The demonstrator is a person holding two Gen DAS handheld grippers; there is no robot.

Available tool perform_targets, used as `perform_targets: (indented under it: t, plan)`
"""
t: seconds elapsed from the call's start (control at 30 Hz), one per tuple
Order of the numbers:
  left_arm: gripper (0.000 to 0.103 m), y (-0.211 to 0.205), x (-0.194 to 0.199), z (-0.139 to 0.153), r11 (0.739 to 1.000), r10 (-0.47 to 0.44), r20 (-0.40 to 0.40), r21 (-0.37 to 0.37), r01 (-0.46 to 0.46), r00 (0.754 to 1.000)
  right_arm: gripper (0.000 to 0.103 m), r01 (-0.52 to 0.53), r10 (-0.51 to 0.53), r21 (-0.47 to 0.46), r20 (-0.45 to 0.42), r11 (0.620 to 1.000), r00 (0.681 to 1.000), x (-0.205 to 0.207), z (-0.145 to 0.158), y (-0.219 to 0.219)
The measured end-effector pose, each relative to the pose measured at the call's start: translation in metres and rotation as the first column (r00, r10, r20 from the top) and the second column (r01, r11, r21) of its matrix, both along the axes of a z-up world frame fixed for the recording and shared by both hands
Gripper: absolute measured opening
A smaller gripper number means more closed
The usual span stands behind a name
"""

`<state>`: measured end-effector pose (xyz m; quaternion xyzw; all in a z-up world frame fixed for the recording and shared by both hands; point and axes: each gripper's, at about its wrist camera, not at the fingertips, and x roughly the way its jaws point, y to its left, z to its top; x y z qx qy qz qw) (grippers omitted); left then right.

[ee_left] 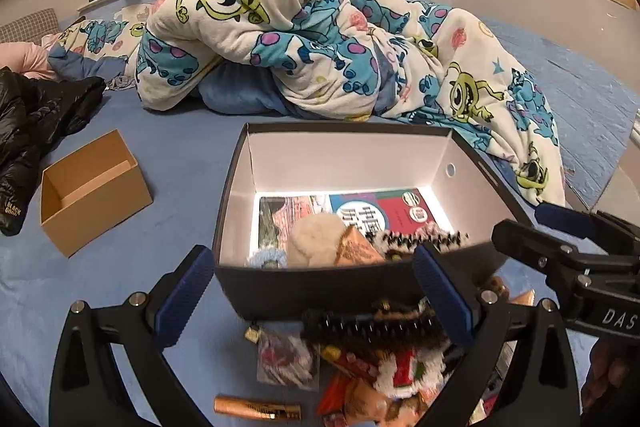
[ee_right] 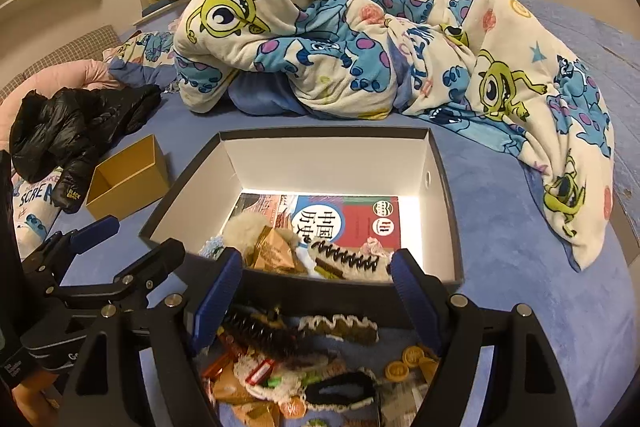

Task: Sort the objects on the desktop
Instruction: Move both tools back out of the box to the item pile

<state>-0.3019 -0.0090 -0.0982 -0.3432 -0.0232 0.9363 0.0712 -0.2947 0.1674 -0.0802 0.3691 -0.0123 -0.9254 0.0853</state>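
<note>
Both grippers, left gripper [ee_left: 312, 291] and right gripper [ee_right: 316, 291], gaping wide, holding nothing. Hanging above small things [ee_right: 304, 367] piled by the black box [ee_right: 448, 227] on the bed [ee_right: 500, 195].

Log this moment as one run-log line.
left hand-held gripper: open, empty | right hand-held gripper: open, empty | black box: partly filled | pile: unsorted

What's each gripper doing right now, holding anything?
Left gripper: open, holding nothing.
Right gripper: open, holding nothing.
</note>
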Motion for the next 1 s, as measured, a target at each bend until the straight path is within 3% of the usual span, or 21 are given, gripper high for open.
perform_targets:
  t: [0.43,1.0]
  plan:
    - [0.101,0.003,0.057,-0.012,1.000,-0.011,0.025,0.014,0.010,1.000,0.079,0.012,-0.012,-0.012,0.003,1.000,1.000,0.047,-0.002,0.011]
    - [0.101,0.010,0.105,-0.045,0.998,-0.067,0.052,-0.005,0.067,0.996,0.079,-0.008,0.009,-0.033,0.029,0.999,1.000,0.095,-0.032,0.003]
